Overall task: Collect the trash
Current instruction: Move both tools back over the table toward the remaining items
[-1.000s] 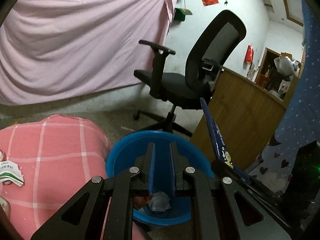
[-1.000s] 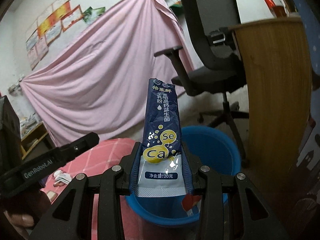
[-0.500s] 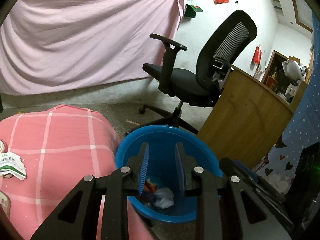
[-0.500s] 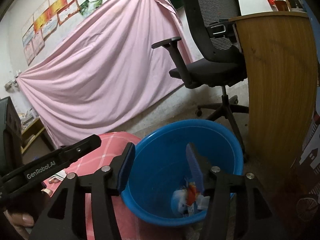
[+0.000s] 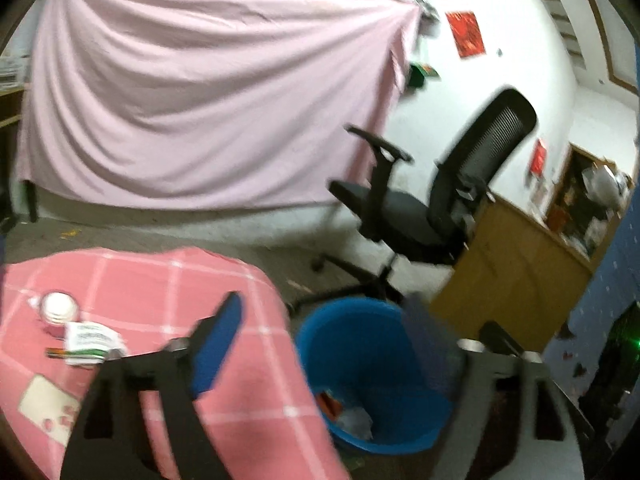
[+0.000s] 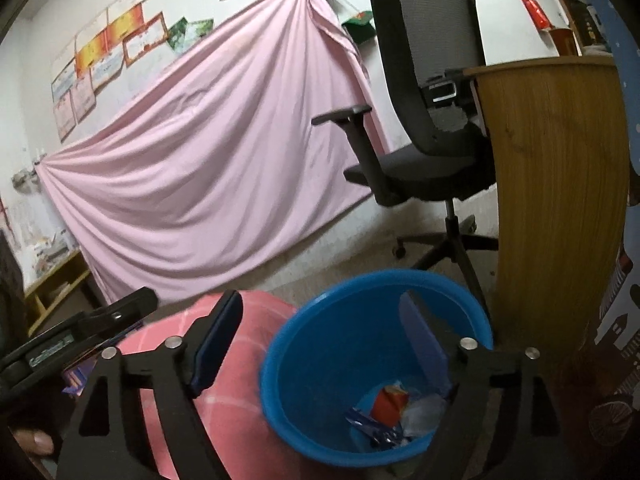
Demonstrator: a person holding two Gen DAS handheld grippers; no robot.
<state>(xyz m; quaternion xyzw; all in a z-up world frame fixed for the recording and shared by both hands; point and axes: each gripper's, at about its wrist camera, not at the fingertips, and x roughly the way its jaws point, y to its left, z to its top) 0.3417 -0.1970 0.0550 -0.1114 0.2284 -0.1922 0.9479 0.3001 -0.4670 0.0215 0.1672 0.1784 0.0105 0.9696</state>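
Blue plastic fills the space under my right claw [image 6: 320, 340]: the bin [image 6: 304, 320] stands on the floor, between the pink checked cloth [image 6: 236, 408] and a wooden desk [image 6: 556, 200]. My right jaws have just been opening and now stand wide with nothing between them. Down in the bin lies the trash: a dark blue sachet [image 6: 374, 430], a red wrapper [image 6: 390, 400] and a clear crumpled one [image 6: 424, 410], all touching at the bottom.

My left claw [image 5: 324, 344] has also just been opening; its jaws are spread wide and empty, one finger over the cloth, the other over the bin. That view is blurred. On the cloth to the left sit more pieces: a white and green packet [image 5: 90, 342], a small round tub [image 5: 58, 308] touching it, and a flat pale card [image 5: 48, 408] nearer me. An office chair [image 5: 432, 208] stands behind the bin, before a pink sheet [image 5: 200, 100] on the wall.
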